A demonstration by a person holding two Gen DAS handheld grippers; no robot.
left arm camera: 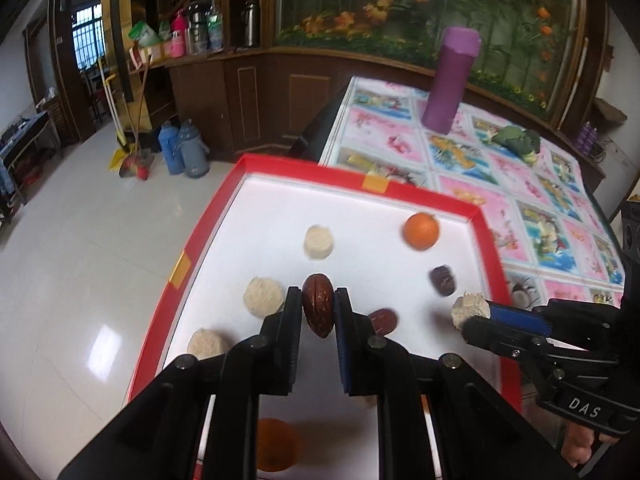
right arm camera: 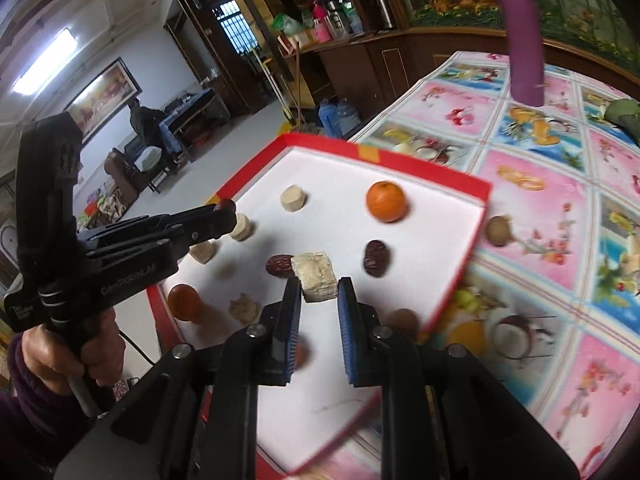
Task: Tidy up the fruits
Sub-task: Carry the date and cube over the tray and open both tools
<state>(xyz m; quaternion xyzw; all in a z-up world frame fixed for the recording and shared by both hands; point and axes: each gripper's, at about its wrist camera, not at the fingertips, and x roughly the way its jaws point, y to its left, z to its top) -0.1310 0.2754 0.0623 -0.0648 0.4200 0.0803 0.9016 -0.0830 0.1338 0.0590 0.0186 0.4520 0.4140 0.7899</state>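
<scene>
The left gripper (left arm camera: 318,312), low in the centre of its own view, is clamped on a dark brown pointed nut (left arm camera: 318,310) (it looks like a pecan, held lengthwise between the two pads). In the right wrist view the same gripper (right arm camera: 226,210) reaches in from the left edge with a reddish-brown tip showing at its fingertips.

The right gripper (right arm camera: 319,294), bottom centre of its view, grips a pale, rough-sided chunk (right arm camera: 314,278) at its fingertips; the fruit's kind cannot be told. Seen from the left wrist camera, this gripper (left arm camera: 478,316) comes in from the lower right with the pale lump (left arm camera: 470,310) at its tip.

Both hover over a red-rimmed tray (left arm camera: 424,194) with a white floor. On it lie an orange (left arm camera: 421,231) toward the upper right, a dark red date (left arm camera: 443,280) below it, another date (left arm camera: 383,321) just right of the left gripper's fingers, and three pale round pieces (left arm camera: 319,242) (left arm camera: 264,296) (left arm camera: 206,343) at centre and lower left. A second orange fruit (right arm camera: 185,302) sits at the tray's near-left edge in the right view.

The tray rests on a table covered with a fruit-print cloth (left arm camera: 520,184). A purple cylinder (left arm camera: 452,80) stands upright at the upper right, well apart from the tray, and a green leafy item (left arm camera: 516,138) lies near it.
</scene>
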